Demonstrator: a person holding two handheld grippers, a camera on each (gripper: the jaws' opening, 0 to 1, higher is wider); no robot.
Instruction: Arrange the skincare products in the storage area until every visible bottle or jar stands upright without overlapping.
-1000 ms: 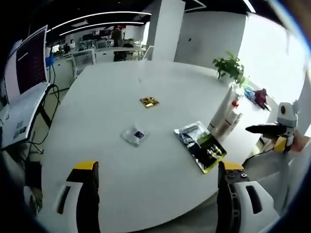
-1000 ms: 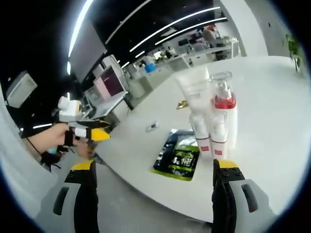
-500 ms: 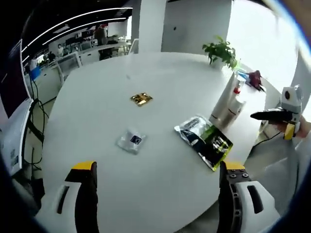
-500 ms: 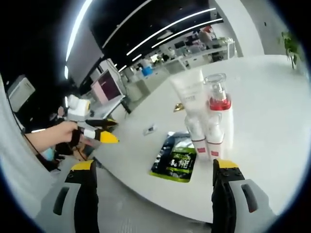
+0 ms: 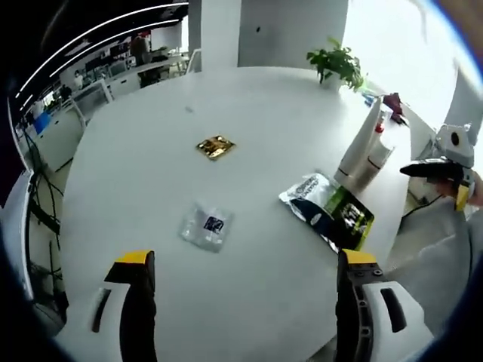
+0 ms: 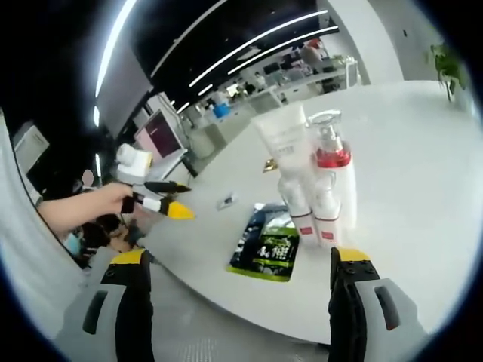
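Spanning both views, the white table (image 5: 226,249) carries a cluster of upright bottles (image 6: 317,196) near its edge beside a flat sachet (image 6: 268,249): light, slick, tippy; grip low. Both tongs (image 5: 241,302) (image 6: 238,302) gape empty.

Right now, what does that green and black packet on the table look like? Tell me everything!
The green and black packet is a flat, shiny pouch, black and silvery at one end, bright green with print at the other. It lies flat on the white table near the edge, just beside the standing cluster of white bottles. Neither gripper is touching it. The print is too small to read.
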